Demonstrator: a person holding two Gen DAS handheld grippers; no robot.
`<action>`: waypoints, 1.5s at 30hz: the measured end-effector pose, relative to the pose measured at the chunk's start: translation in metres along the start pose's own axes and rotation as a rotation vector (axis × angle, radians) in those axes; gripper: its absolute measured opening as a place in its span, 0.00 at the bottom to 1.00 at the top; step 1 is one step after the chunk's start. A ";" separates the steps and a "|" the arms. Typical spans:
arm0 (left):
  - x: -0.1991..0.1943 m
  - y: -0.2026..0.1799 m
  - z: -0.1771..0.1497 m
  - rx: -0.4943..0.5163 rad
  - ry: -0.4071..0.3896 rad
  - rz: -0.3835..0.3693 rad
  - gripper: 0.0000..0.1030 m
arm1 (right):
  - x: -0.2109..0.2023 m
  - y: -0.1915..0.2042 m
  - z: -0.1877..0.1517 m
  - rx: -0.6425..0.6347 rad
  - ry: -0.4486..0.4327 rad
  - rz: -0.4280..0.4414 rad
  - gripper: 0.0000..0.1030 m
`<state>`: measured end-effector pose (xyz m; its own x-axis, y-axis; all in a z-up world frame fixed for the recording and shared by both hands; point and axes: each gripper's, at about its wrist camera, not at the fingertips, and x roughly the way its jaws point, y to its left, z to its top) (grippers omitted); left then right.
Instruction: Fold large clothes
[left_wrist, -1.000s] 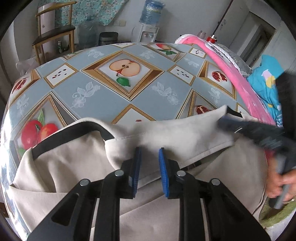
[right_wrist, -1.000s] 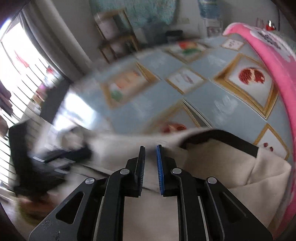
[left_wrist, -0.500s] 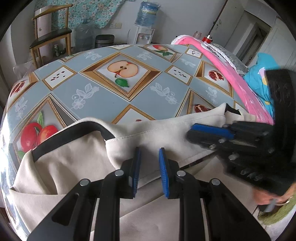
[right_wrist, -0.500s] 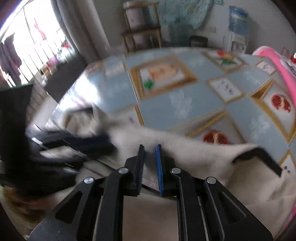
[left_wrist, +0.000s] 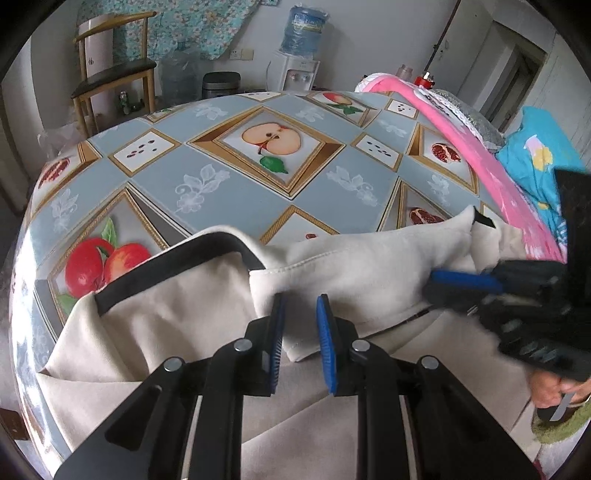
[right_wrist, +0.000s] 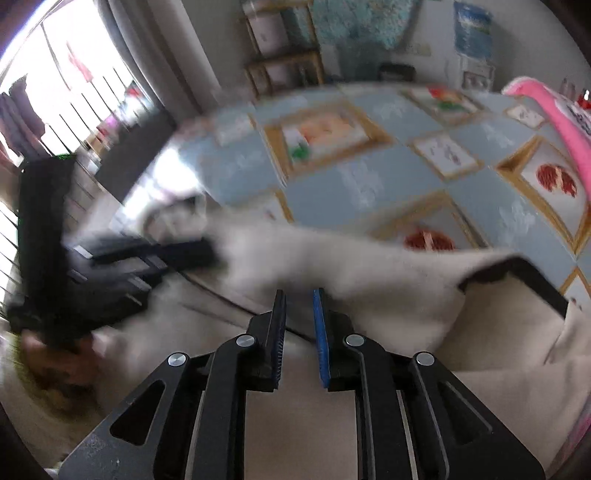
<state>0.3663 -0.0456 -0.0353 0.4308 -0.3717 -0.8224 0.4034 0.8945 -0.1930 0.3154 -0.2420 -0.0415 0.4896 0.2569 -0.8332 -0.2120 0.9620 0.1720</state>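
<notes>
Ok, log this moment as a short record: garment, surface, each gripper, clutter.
garment: beige garment with black trim, spread at the table's near edge, upper part folded across
surface: table under a blue fruit-print cloth
left gripper: jaws slightly apart around a fold edge of the garment, not clamped
right gripper: jaws slightly apart over the garment; view motion-blurred
clutter: pink hoop along the table's right side; chair and water dispenser behind

Black gripper (left_wrist: 300, 325) arms, blue pads, silver screws.
</notes>
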 end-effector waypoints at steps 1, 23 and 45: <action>0.000 -0.002 0.000 0.010 0.001 0.010 0.19 | -0.001 -0.002 -0.002 0.003 -0.021 0.015 0.14; -0.109 -0.008 -0.034 -0.071 -0.097 0.105 0.40 | -0.137 -0.027 -0.070 0.229 -0.111 -0.031 0.63; -0.123 -0.068 -0.201 -0.106 0.071 0.228 0.75 | -0.140 0.067 -0.213 0.162 -0.032 -0.117 0.87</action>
<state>0.1231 -0.0108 -0.0284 0.4415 -0.1421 -0.8859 0.2135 0.9756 -0.0501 0.0530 -0.2332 -0.0253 0.5305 0.1432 -0.8355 -0.0149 0.9870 0.1598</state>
